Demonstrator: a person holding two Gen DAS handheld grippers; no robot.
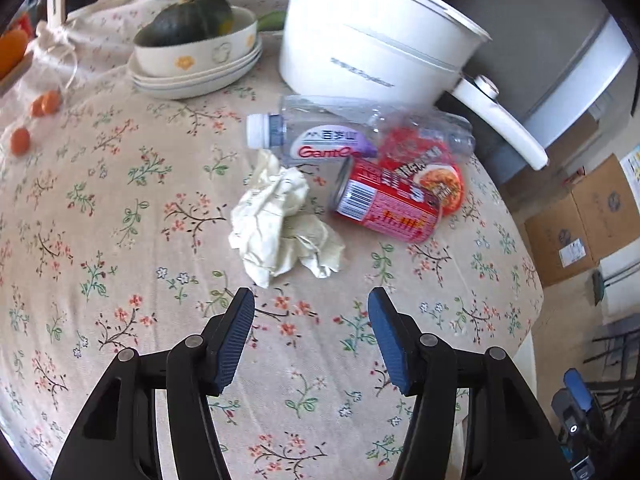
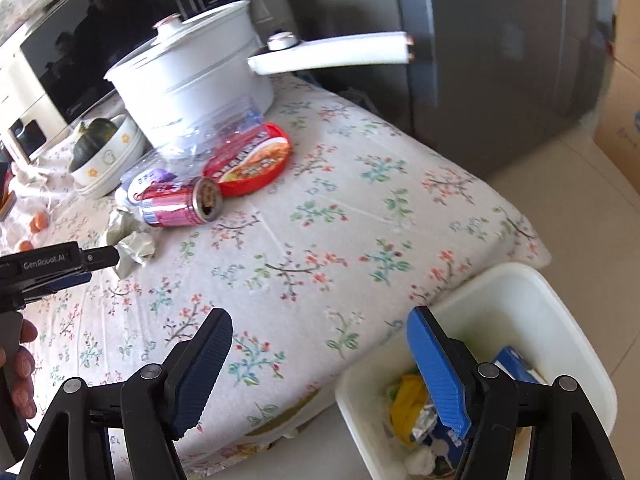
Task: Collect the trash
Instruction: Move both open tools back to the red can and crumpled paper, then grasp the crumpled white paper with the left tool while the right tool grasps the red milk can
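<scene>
Crumpled paper, pale and creased, lies nearest the left gripper [image 1: 311, 300]; this paper wad [image 1: 280, 220] rests on the floral cloth of the table [image 1: 100, 208], with the rest of the litter bunched just behind it: a red drink can [image 1: 386, 208] on its side, a crushed clear bottle [image 1: 340, 132] with a white cap, and a red noodle-cup lid [image 1: 436, 180] touching the can. All of it sits close against the foot of the white electric pot [image 1: 372, 40], which suggests it was left where someone ate; the pot, the stacked bowls [image 1: 196, 60] holding a green squash [image 1: 188, 20], and the small orange fruits [image 1: 20, 140] are kitchen goods, not rubbish.

A white bin [image 2: 520, 292] stands on the floor hard by the table's corner, already holding wrappers and a blue carton; placed there, it lets a piece be carried off the edge and dropped in a short swing.

Left jaws stand wide apart and empty, held low over the cloth and aimed straight at the paper wad, which sits just beyond the fingertips and between their lines; judging by that, the paper is the next piece to be taken. The right gripper [image 2: 320, 360] hangs above the table's edge and the bin's rim, its jaws likewise spread wide with nothing between them, tilted downward; it seems to wait near the bin, and the can's open mouth [image 2: 208, 196] faces it.
</scene>
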